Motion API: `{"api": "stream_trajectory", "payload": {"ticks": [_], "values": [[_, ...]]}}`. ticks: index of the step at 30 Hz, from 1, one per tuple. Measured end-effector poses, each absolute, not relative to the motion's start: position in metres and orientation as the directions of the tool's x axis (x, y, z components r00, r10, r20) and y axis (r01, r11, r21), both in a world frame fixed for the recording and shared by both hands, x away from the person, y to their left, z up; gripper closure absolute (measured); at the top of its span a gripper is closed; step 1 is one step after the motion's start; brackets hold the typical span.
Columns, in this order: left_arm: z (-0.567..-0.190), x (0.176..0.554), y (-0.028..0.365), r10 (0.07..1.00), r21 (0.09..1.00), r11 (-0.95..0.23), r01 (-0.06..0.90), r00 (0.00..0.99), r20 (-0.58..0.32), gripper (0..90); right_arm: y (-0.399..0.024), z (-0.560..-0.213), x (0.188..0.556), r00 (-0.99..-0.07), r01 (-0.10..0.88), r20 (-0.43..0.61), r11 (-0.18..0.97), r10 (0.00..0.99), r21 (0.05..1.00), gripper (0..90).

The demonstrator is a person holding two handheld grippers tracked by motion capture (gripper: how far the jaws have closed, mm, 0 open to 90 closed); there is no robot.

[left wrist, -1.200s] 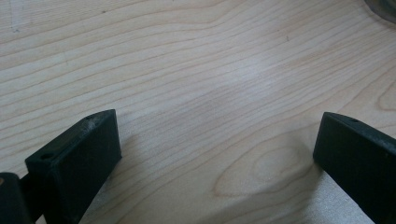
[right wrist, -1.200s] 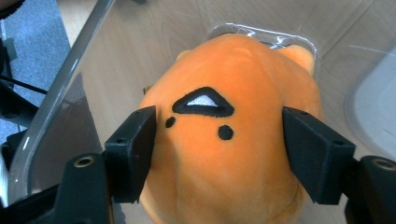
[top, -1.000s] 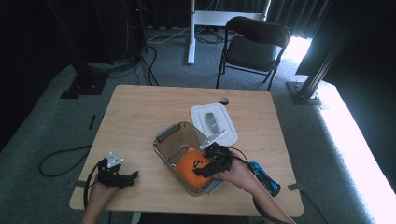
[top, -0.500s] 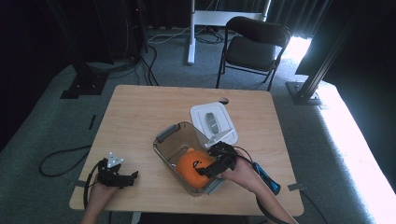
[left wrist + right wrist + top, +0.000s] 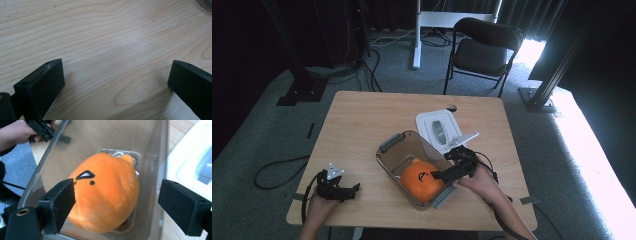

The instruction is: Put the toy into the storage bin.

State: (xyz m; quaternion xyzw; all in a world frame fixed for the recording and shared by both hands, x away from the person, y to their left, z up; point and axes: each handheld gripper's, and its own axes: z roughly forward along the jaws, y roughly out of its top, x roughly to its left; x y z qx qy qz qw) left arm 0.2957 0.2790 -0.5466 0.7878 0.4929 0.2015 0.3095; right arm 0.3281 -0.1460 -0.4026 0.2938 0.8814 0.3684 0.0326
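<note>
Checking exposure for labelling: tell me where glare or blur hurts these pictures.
High view: sunlight blows out the floor strip at right. Right claw view: the white lid is overexposed and soft, the orange plush sharp. Left claw view: even light on the table.

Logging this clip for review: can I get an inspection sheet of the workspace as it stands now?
Surface: wooden table, bare wood under the left gripper.
Job's things: orange plush toy lying inside the clear bin; white lid beside it.
Clutter: nothing seen.
Grippers: left gripper open on the table; right gripper open over the toy, jaws just opened.
Cables: black cable on the floor.
Surroundings: folding chair, grey carpet.
</note>
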Motion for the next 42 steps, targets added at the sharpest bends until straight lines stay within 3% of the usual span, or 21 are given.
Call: {"api": "stream_trajectory", "payload": {"ticks": [28,42], "values": [[-0.547,0.296,0.279,0.901,0.686,-0.323,0.652,0.433,0.013,1.2,-0.208,-0.402,0.328,-0.714,0.562,0.171,0.411,0.679,0.718,13.4],[-0.547,0.296,0.279,0.901,0.685,-0.325,0.652,0.435,0.014,1.2,-0.245,-0.426,0.317,-0.643,0.601,0.177,0.348,0.745,0.719,13.4]]}}
